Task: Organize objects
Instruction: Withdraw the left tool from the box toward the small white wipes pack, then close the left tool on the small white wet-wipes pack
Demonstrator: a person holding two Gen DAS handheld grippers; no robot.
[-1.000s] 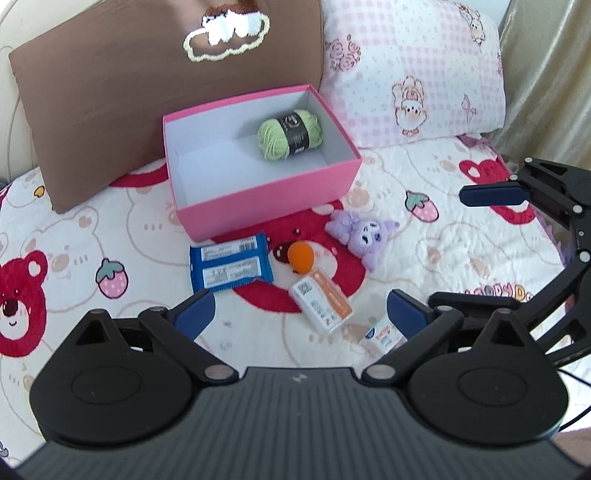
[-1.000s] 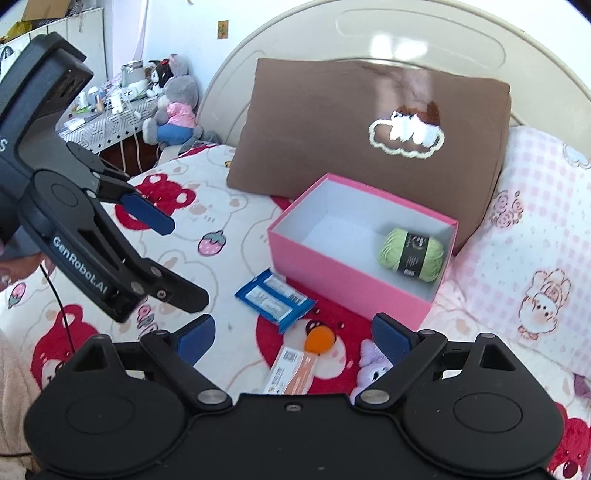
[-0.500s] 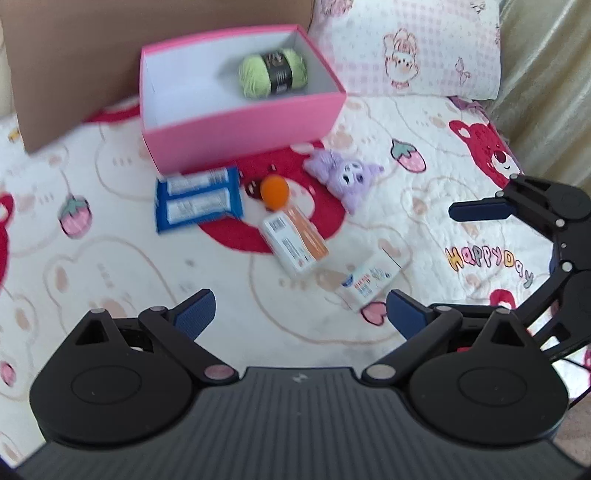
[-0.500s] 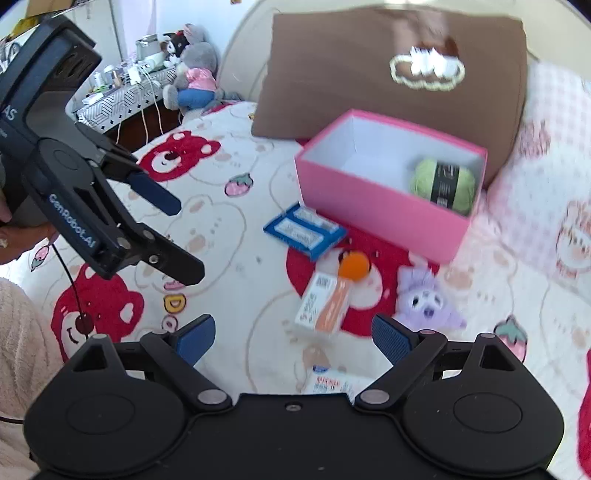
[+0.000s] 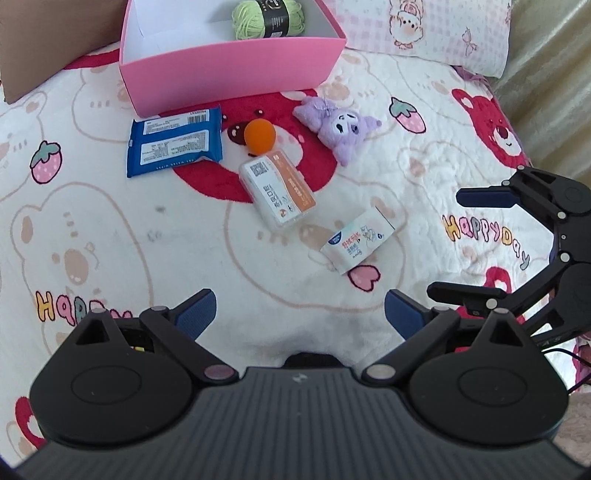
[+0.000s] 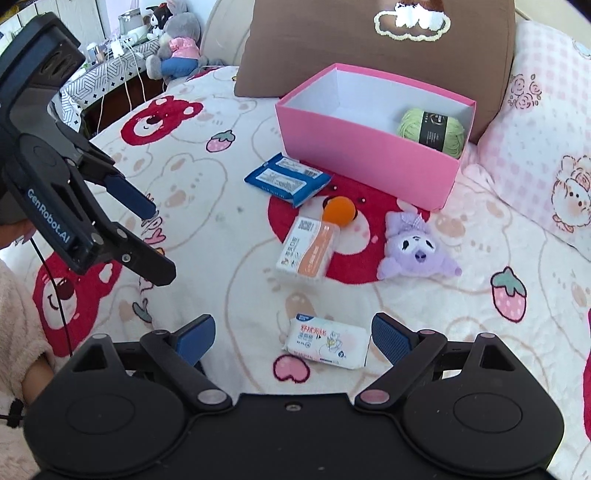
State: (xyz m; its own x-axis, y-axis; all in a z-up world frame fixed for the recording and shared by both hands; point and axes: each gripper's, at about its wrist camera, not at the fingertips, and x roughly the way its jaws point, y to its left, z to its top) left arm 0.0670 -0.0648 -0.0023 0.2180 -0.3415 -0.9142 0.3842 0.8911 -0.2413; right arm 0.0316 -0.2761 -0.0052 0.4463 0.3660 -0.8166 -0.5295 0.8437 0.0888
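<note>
An open pink box point(image 5: 236, 70) point(image 6: 369, 166) on the bedspread holds a green yarn ball point(image 5: 267, 18) point(image 6: 430, 131). In front of it lie a blue packet point(image 5: 173, 142) point(image 6: 286, 179), an orange ball point(image 5: 259, 136) point(image 6: 339, 210), a white-and-orange carton point(image 5: 277, 194) point(image 6: 308, 249) and a purple plush point(image 5: 338, 127) point(image 6: 413, 251). A white tissue pack point(image 5: 356, 238) point(image 6: 327, 343) lies nearest. My right gripper point(image 6: 293, 332) point(image 5: 469, 245) is open, with the tissue pack low between its fingers, untouched. My left gripper point(image 5: 299, 310) point(image 6: 155, 240) is open and empty, to the pack's left.
A brown pillow point(image 6: 380, 40) and a pink checked pillow point(image 6: 546, 155) point(image 5: 424, 29) stand behind the box. A side table with plush toys point(image 6: 173, 48) sits past the bed's left edge. A fuzzy sleeve point(image 6: 18, 325) shows at lower left.
Both grippers have sunk toward the bedspread and tipped further down. The objects look larger and nearer, and the tissue pack has come between the right fingers. Both pairs of jaws stay wide.
</note>
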